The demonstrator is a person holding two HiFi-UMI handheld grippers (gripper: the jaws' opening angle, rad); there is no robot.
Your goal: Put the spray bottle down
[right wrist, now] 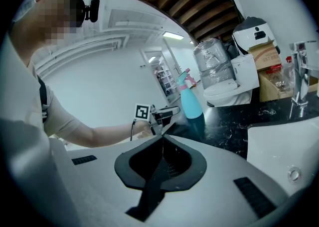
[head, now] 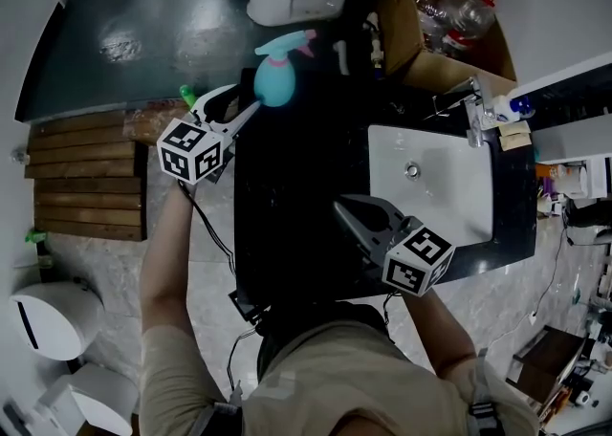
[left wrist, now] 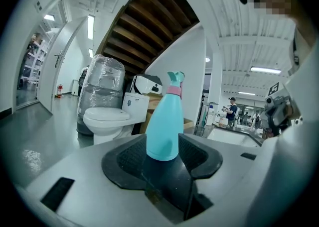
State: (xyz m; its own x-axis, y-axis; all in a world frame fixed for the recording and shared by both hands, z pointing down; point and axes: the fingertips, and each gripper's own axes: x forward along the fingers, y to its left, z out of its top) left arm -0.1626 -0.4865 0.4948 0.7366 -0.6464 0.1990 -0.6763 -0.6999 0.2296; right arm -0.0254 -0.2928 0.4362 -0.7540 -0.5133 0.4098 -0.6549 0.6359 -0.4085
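My left fingers (head: 241, 117) are parted, and the spray bottle (head: 275, 78) stands on the black counter (head: 287, 185).

Head view: my left gripper (head: 249, 97) points at the bottle, tips just short of it; my right gripper (head: 346, 209) hovers by the sink (head: 430, 195). Left gripper view: my pads (left wrist: 127, 159) gape either side of the bottle's base. The bottle is upright, with a teal body, pink collar and trigger head. I cannot tell whether a pad grazes it. Right gripper view: my right jaws meet on nothing, and the bottle shows mirrored in the counter's gloss. I judge the setting-down done bar the retreat. Next I must draw straight back without clipping so tall a thing.
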